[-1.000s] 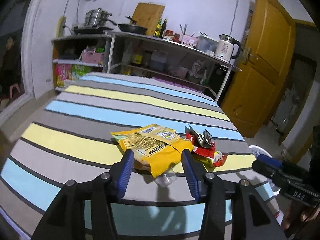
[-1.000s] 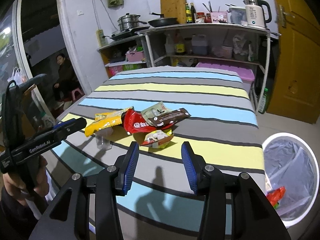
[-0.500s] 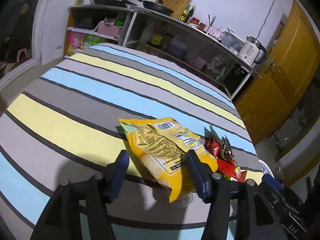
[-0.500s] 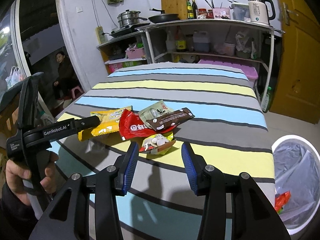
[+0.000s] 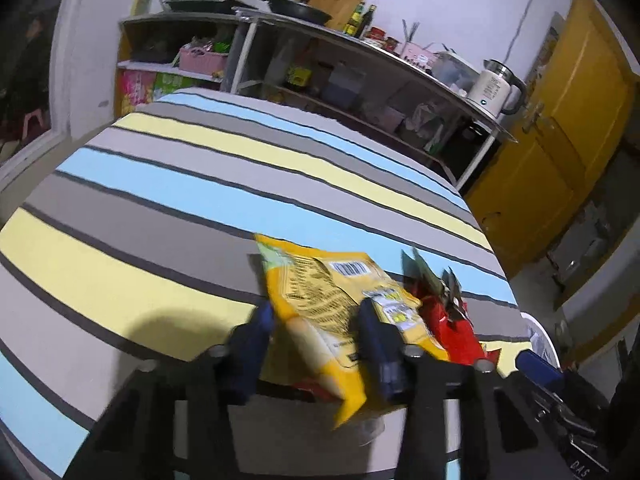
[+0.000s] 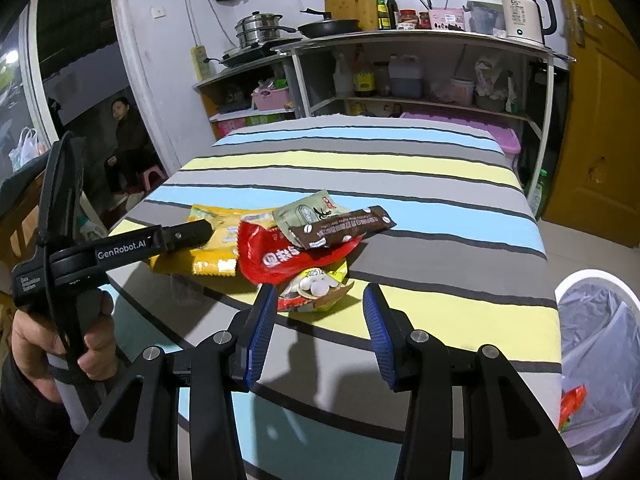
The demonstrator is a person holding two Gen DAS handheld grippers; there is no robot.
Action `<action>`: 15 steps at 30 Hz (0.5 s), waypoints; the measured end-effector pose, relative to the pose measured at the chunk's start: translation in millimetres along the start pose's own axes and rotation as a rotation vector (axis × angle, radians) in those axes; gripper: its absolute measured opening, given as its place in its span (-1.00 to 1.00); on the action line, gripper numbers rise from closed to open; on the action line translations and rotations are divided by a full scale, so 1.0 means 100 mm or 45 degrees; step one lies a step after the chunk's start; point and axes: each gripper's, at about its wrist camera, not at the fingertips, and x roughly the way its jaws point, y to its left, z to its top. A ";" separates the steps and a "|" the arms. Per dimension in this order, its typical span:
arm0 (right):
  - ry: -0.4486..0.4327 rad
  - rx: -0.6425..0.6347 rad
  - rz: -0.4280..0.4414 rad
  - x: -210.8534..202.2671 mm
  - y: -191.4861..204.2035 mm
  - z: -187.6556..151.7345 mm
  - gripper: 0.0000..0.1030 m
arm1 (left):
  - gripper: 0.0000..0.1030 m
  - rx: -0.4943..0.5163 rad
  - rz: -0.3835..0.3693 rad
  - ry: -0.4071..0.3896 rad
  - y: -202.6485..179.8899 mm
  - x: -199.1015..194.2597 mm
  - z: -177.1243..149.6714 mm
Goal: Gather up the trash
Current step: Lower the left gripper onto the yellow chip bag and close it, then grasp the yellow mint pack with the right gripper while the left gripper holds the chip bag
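Observation:
A pile of wrappers lies on the striped table. A yellow snack bag sits between the fingers of my open left gripper, its corner hanging over the table edge. A red wrapper lies to its right. In the right wrist view the yellow bag, the red wrapper, a brown bar wrapper, a green packet and a small candy wrapper are heaped together. My open right gripper hovers just in front of the candy wrapper. The left gripper reaches over the yellow bag.
A white bin with a plastic liner stands on the floor at the right of the table and holds a red wrapper. Metal shelves with cookware stand behind the table. A yellow door is at the right. A person sits at the left.
My left gripper has moved forward so the yellow bag now lies between its fingers. My right gripper has come closer to the pile.

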 end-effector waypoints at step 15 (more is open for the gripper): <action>0.053 -0.016 0.005 0.17 -0.03 0.04 -0.11 | -0.94 0.056 -0.057 -0.100 0.02 -0.33 0.01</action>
